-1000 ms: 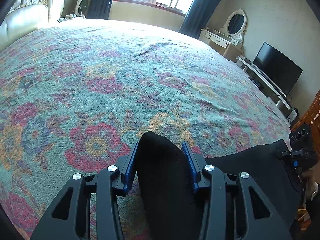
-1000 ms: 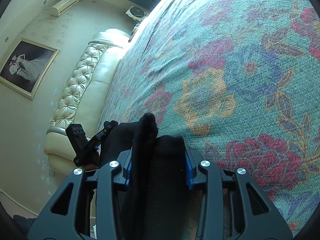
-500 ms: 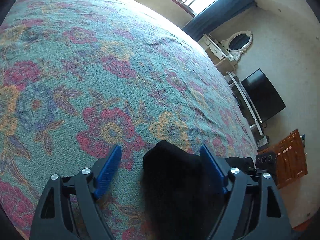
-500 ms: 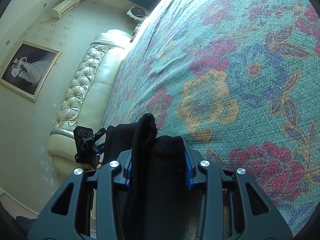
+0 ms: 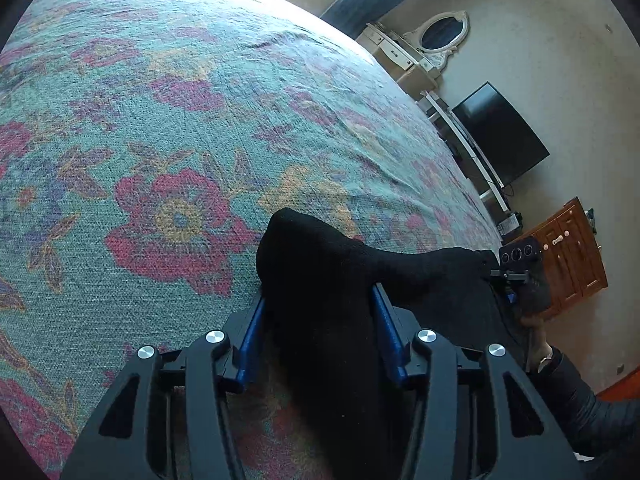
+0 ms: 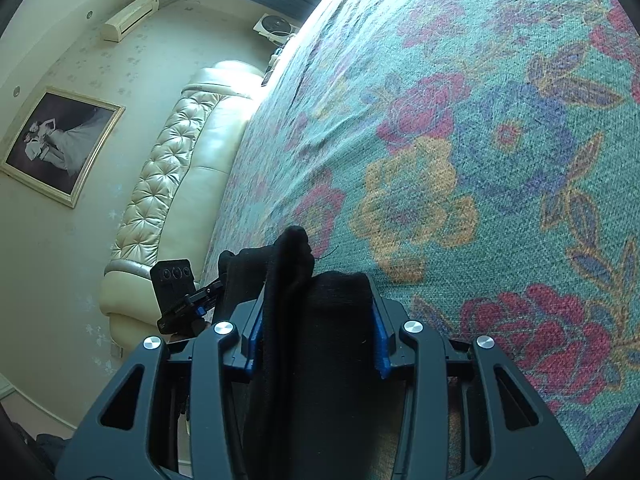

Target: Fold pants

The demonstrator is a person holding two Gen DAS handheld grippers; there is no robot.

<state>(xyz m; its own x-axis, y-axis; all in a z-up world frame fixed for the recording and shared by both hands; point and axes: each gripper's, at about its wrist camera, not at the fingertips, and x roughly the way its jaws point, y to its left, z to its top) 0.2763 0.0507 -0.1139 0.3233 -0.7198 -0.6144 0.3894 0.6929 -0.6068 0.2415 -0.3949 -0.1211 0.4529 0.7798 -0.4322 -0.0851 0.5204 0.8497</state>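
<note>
A big bed (image 5: 168, 128) with a green flowery cover is filling most of both views. Bright light is coming in at the top. A black TV (image 5: 500, 132) and a white mirror (image 5: 442, 34) are sitting at the upper right. A cream headboard (image 6: 176, 184) and a framed picture (image 6: 60, 144) are showing at the left.

The pants (image 5: 320, 300) are black, of a finely ribbed knit, and bunched rather than flat. In the left wrist view a rounded hump of the fabric rises over the floral bedspread (image 5: 160, 140) and a band of it stretches away to the right — taut, edge uppermost. In the right wrist view the cloth (image 6: 320, 320) stands in thick upright folds (one narrow ridge pokes highest) just above the same cover.
</note>
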